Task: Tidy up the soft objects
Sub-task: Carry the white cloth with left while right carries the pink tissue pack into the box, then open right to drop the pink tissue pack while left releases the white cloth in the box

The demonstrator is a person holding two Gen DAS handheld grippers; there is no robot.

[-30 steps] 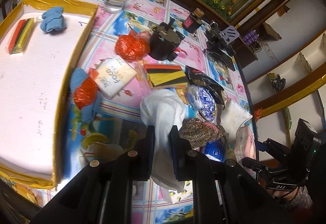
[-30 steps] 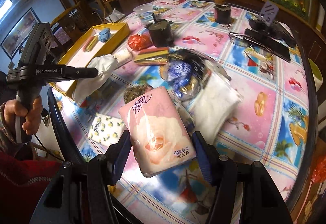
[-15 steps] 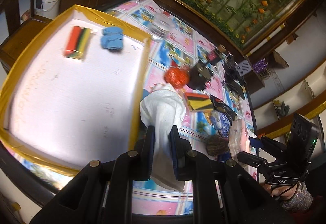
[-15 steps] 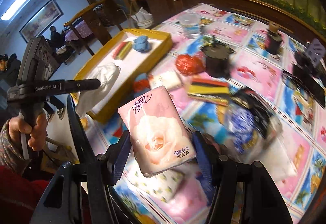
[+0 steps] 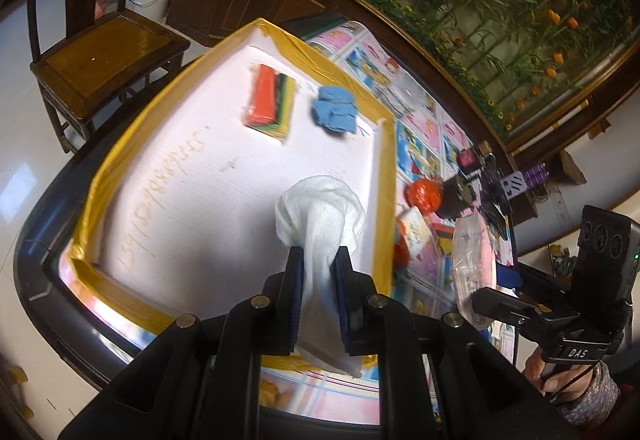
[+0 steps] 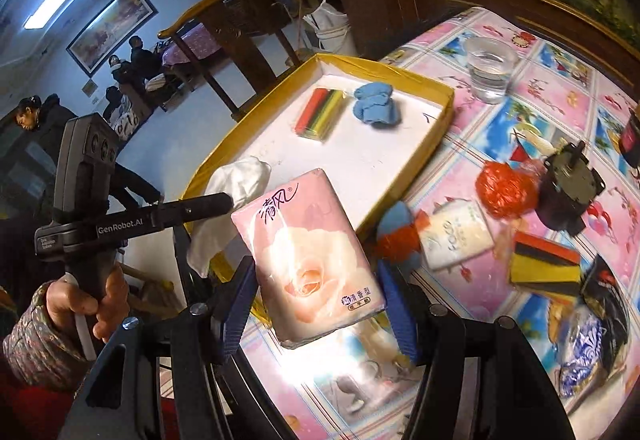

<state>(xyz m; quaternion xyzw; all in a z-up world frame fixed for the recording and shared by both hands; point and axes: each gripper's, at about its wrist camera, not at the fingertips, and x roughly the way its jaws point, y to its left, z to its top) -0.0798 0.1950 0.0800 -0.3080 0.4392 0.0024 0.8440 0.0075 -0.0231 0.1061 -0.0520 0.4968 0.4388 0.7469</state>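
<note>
the left gripper is clamped tight on a white cloth hanging over the yellow-edged tray. the right gripper holds a pink tissue pack between wide-set jaws, above the surface just beside the tray's near corner.

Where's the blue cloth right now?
The blue cloth lies in the yellow-edged tray at its far end, right of the striped sponge pack in both wrist views.
</note>
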